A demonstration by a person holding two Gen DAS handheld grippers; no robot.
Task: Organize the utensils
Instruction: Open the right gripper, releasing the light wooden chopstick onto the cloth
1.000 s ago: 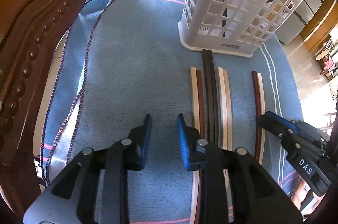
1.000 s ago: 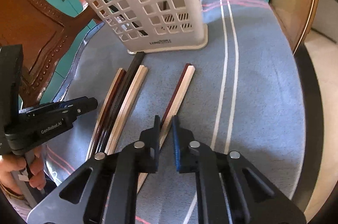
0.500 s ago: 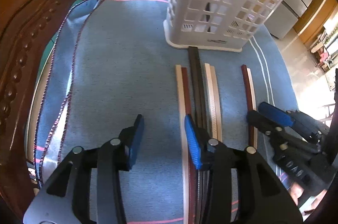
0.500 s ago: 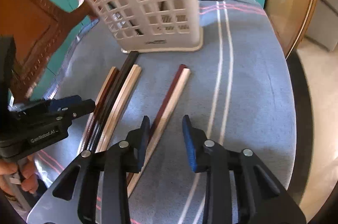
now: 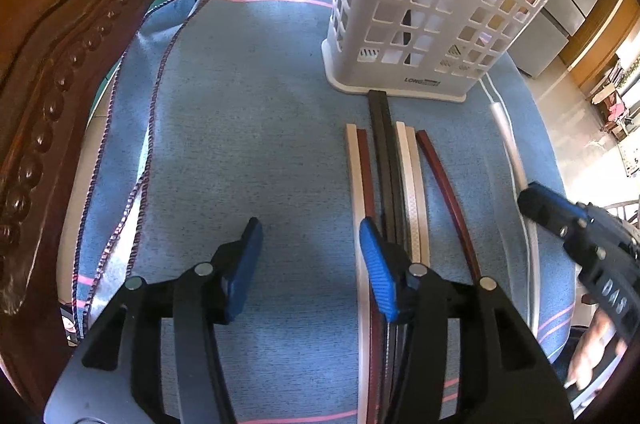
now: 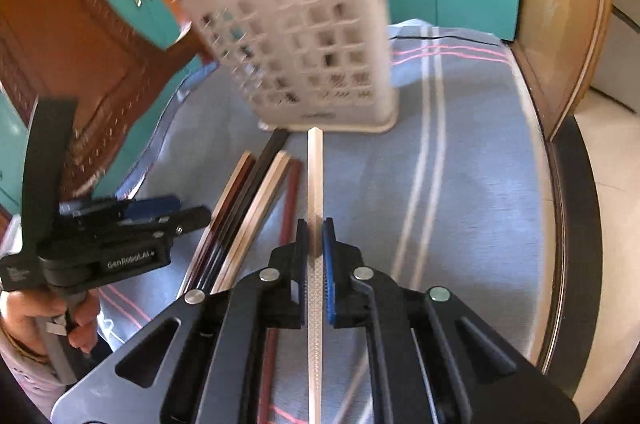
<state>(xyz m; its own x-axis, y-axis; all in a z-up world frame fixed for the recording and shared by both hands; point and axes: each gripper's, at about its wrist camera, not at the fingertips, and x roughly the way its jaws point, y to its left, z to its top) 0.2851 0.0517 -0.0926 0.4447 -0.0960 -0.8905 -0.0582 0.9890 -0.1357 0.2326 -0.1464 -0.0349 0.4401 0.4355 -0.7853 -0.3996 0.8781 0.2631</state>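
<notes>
Since a second ago, right gripper (image 6: 316, 240) has clamped one pale chopstick (image 6: 315, 180), lifting it; left gripper (image 5: 310, 256) is opening, empty. Next: tip it into basket (image 6: 320, 64) ahead.

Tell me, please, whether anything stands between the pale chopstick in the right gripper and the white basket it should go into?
Nothing visible does. The right gripper is shut on the pale chopstick, whose tip points at the foot of the white basket. Only bare blue cloth lies between; the other chopsticks lie off to the left.
</notes>
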